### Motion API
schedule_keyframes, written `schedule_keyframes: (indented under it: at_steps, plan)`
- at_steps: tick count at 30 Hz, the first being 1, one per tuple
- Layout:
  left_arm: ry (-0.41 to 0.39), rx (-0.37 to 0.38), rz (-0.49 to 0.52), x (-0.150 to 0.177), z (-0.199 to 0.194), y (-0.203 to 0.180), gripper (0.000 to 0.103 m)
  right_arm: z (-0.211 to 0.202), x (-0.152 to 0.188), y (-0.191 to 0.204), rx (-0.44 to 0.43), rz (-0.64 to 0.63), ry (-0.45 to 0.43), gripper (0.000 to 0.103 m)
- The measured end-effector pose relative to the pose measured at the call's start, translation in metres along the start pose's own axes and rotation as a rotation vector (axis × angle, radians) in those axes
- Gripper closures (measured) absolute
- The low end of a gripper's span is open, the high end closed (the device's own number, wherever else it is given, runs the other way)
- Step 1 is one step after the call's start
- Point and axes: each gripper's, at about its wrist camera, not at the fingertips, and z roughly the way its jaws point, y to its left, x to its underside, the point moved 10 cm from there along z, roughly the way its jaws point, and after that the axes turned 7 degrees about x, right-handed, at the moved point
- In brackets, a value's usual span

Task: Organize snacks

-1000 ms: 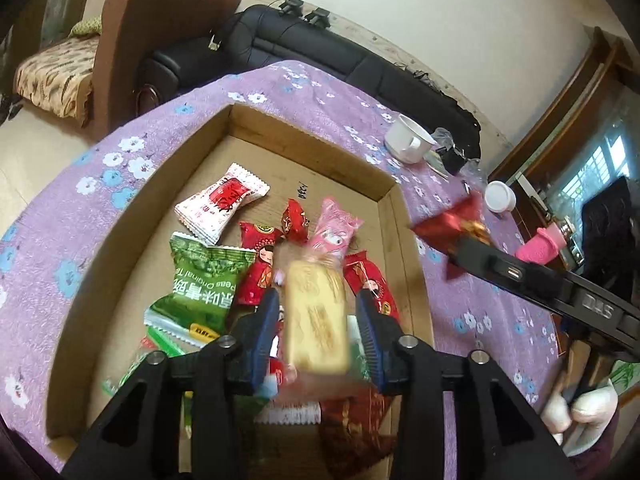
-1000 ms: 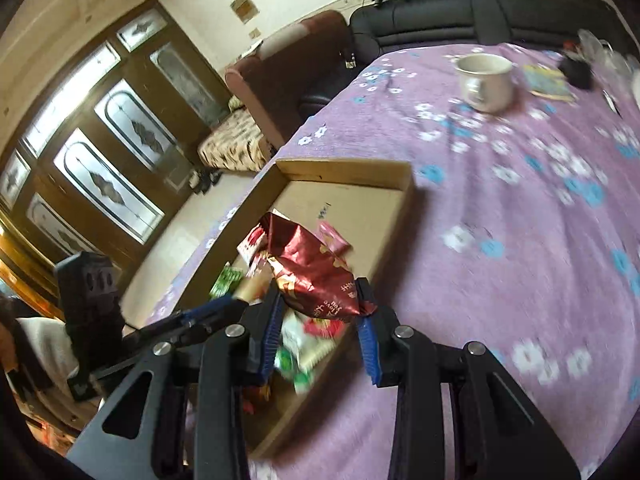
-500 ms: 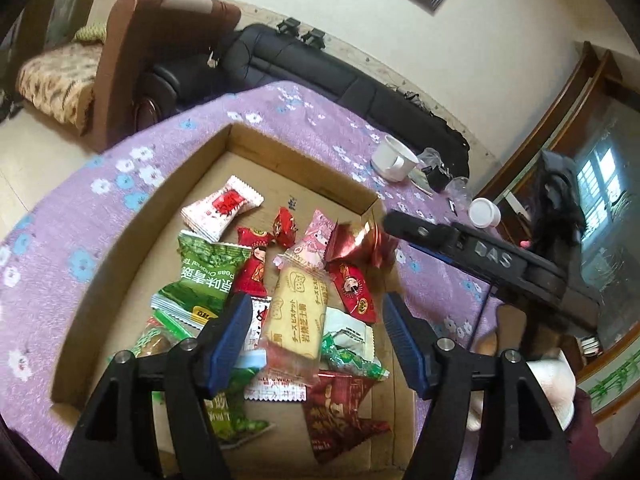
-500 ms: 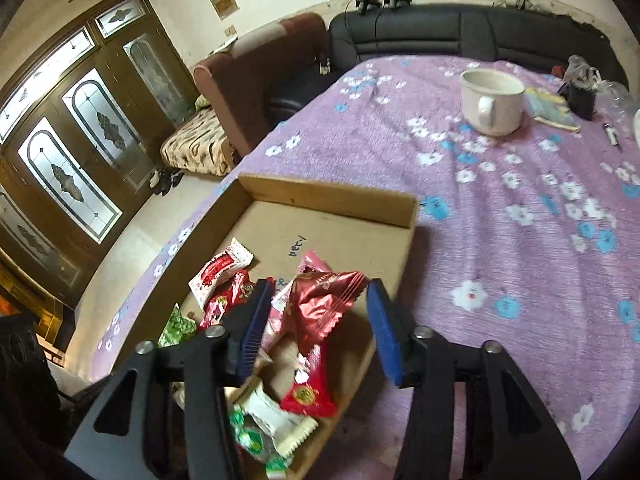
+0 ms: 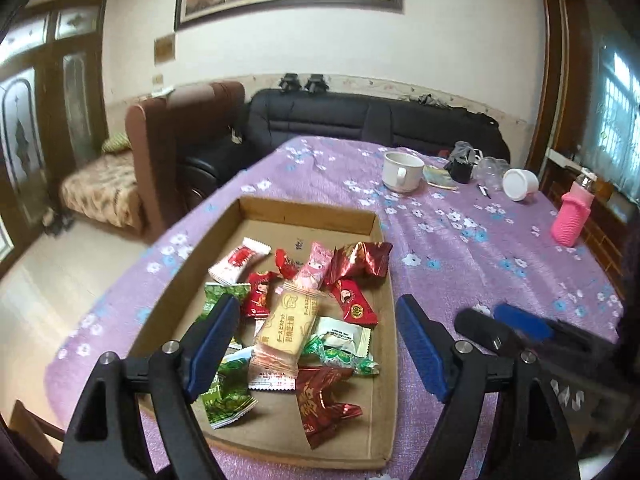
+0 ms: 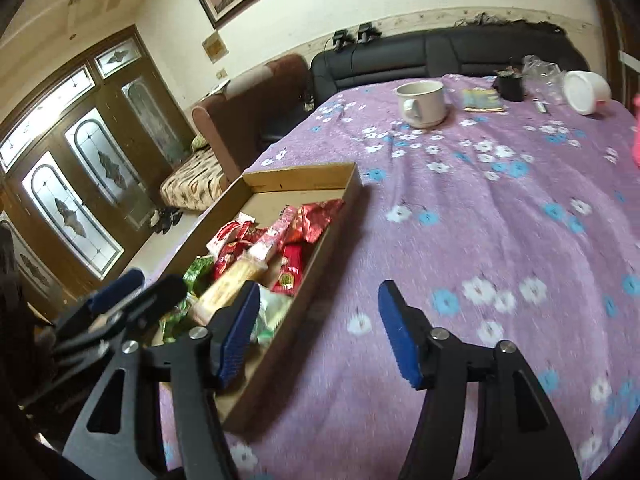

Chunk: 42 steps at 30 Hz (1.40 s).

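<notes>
A shallow cardboard tray (image 5: 382, 264) on the purple flowered tablecloth holds several wrapped snacks. A yellow biscuit pack (image 5: 289, 320) lies on top in the middle, and a crinkled red foil pack (image 5: 360, 258) lies at the tray's far right. My left gripper (image 5: 316, 344) is open and empty, raised above the tray's near end. My right gripper (image 6: 316, 332) is open and empty, over the cloth just right of the tray (image 6: 344, 192). The red foil pack (image 6: 318, 216) and the biscuit pack (image 6: 232, 280) show in the right wrist view too.
A white mug (image 5: 402, 171), a white lidded cup (image 5: 519, 184), a pink bottle (image 5: 570, 220) and small dark items stand at the table's far side. A black sofa (image 5: 360, 120) and a brown armchair (image 5: 176, 136) lie beyond the table.
My left gripper let go of the biscuit pack, and my right gripper let go of the red foil pack, into the tray. Both opened wide and pulled back and up.
</notes>
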Motion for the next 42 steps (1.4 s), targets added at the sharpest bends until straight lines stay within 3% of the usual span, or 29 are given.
schedule_keyframes:
  at_steps: [9, 31, 42]
  plan:
    - [0.013, -0.024, 0.038, 0.005, -0.008, -0.024, 0.021, -0.025, 0.019, -0.026, 0.082, 0.013, -0.052, 0.032]
    - [0.094, -0.016, 0.046, 0.030, 0.000, -0.027, 0.021, -0.013, 0.046, -0.019, 0.117, -0.014, 0.013, 0.027]
    - [0.096, -0.012, 0.043, 0.031, 0.001, -0.026, 0.021, -0.011, 0.049, -0.019, 0.124, -0.017, 0.021, 0.026]
